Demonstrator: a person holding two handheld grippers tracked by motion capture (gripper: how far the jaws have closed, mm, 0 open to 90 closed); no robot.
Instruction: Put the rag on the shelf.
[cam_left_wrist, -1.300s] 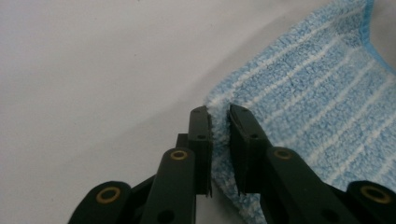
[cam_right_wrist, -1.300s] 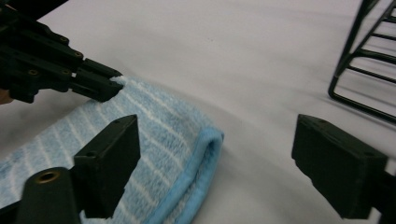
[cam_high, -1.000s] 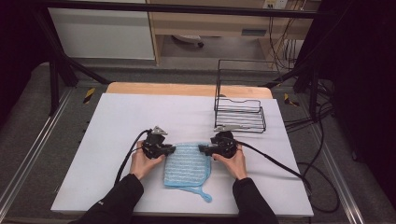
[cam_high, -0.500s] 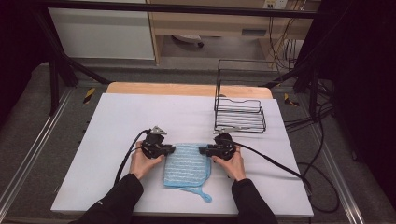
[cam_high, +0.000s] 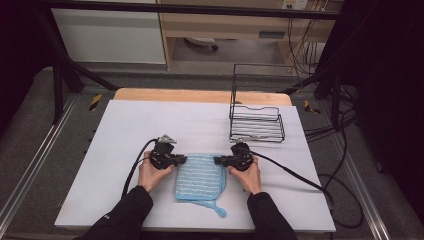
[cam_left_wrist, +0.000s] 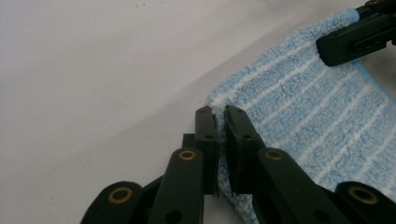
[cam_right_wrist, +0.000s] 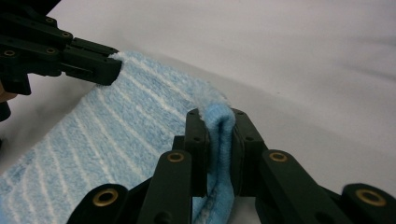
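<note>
blue cloth (cam_high: 199, 179) | left tool (cam_left_wrist: 221, 122) apparently clamps corner | right tool (cam_right_wrist: 219, 122) clamps folded edge

Left gripper (cam_high: 181, 160), right gripper (cam_high: 220, 160): jaws clamped, facing inward, hands low.

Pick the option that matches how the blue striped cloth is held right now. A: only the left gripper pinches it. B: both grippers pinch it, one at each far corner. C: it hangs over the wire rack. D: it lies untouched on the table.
B: the left gripper and the right gripper each clamp a far corner of the cloth.
</note>
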